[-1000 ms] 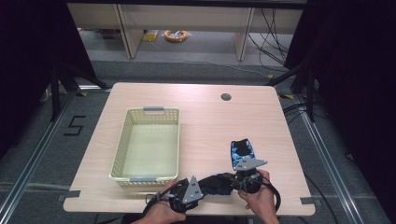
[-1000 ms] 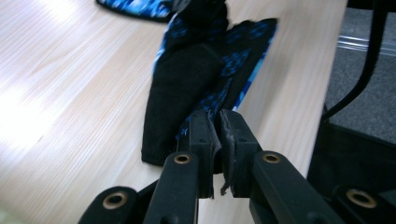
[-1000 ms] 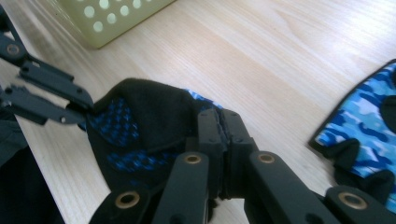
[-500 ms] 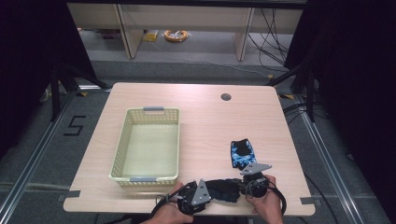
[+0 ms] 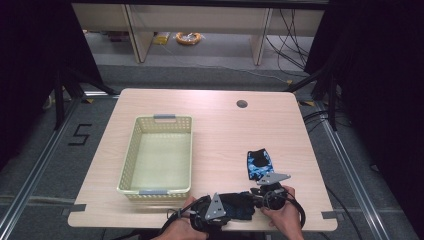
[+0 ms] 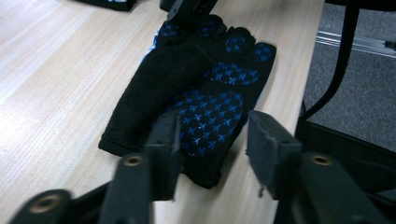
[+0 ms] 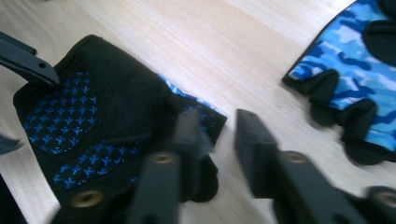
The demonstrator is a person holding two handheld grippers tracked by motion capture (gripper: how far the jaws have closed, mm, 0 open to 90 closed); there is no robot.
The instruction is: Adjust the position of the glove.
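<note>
A black glove with a blue-dotted palm (image 5: 239,204) lies flat near the table's front edge, between my two grippers. My left gripper (image 6: 212,135) stands open at the glove's (image 6: 196,88) cuff end, which lies between the jaws without being pressed. My right gripper (image 7: 219,135) is open at the finger end of the glove (image 7: 107,116). Both pairs of jaws have just been opening. A second glove in blue camouflage (image 5: 259,164) lies flat just beyond the right gripper (image 5: 257,197), and its fingers (image 7: 355,79) point toward me.
A pale yellow plastic basket (image 5: 131,155) stands empty on the left half of the table. A round cable hole (image 5: 242,104) sits at the far right. The table's front edge runs close under both hands. Shelving and cables lie on the floor beyond.
Both hands have settled slightly toward the front edge. The black glove now rests on the table between the two grippers.
</note>
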